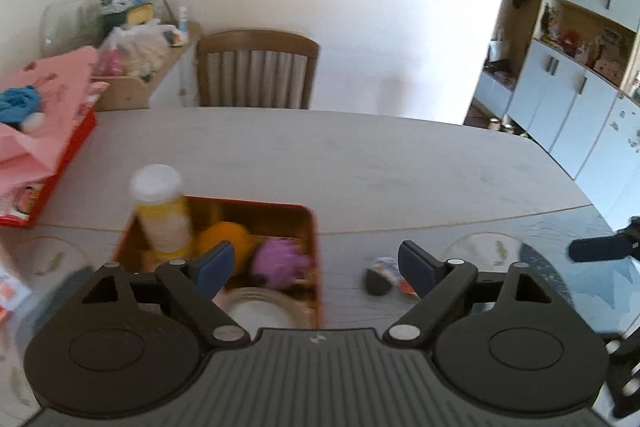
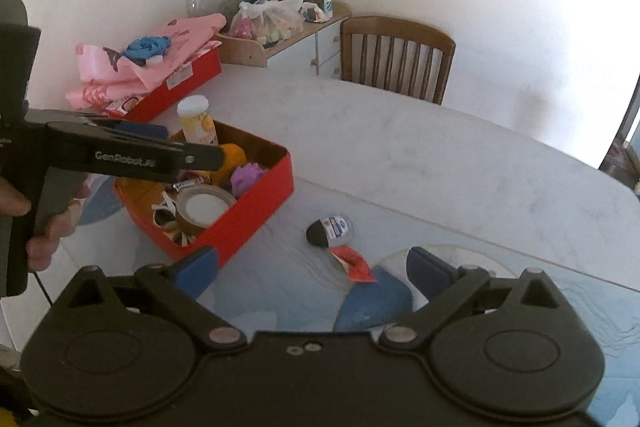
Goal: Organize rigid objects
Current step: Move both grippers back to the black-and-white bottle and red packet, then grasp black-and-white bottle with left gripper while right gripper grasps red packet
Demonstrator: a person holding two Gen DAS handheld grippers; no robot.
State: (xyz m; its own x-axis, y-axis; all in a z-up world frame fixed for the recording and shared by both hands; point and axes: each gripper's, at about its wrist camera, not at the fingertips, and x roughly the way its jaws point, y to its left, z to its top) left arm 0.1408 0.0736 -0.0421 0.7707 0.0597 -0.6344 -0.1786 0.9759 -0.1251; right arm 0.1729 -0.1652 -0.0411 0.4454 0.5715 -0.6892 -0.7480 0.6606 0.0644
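A red box point(image 2: 256, 211) point(image 1: 316, 247) sits on the table and holds a yellow bottle with a white cap point(image 1: 162, 215) point(image 2: 197, 123), an orange ball point(image 1: 226, 239) point(image 2: 234, 155), a purple toy point(image 1: 280, 261) point(image 2: 246, 177) and a roll of brown tape point(image 2: 206, 205) point(image 1: 260, 309). My left gripper point(image 1: 316, 267) hangs open over the box's near side, nothing between its blue pads. My right gripper point(image 2: 314, 269) is open too, above the table right of the box. A small black-and-white packet point(image 2: 330, 231) point(image 1: 380, 277) and a red wrapper point(image 2: 354, 261) lie loose on the table.
A second red box point(image 2: 188, 83) point(image 1: 60, 163) piled with pink cloth stands at the far left. A wooden chair point(image 1: 258, 71) point(image 2: 398, 55) is behind the table, beside a cluttered side shelf point(image 2: 280, 35). White cupboards point(image 1: 576, 87) line the right wall. A hand point(image 2: 48, 227) grips the left tool.
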